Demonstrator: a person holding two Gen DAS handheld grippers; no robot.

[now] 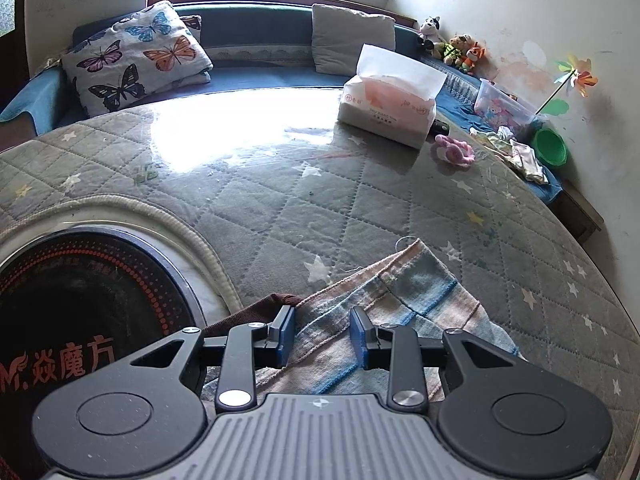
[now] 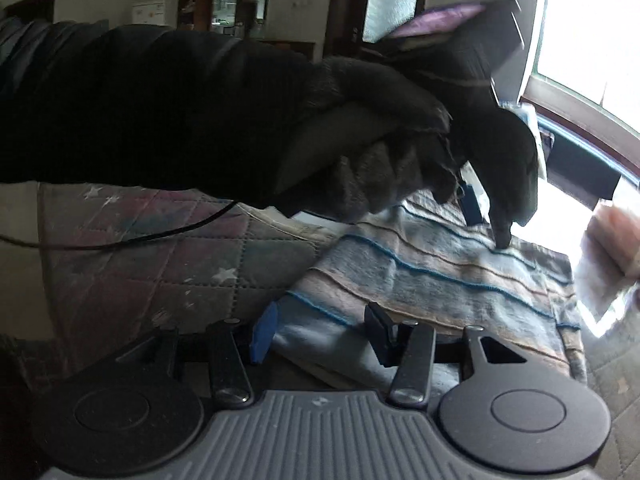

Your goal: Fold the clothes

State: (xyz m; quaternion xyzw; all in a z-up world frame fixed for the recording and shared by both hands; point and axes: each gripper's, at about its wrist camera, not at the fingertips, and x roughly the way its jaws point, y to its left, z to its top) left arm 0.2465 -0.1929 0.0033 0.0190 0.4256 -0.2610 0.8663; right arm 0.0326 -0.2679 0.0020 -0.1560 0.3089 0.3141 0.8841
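Left gripper [image 1: 322,334] lowest in its view, fingers [image 1: 285,336] part-spread over cloth [image 1: 400,312], no pinch visible. Right gripper [image 2: 320,336] fingers spread, cloth edge between, not pinched. Cloth: worn, striped blue, pink, grey; folded flat on quilted tabletop [image 1: 260,200]. Gloved hand [image 2: 400,152] above cloth. Further back, tissue pack [image 1: 388,108], then butterfly pillow [image 1: 136,56].
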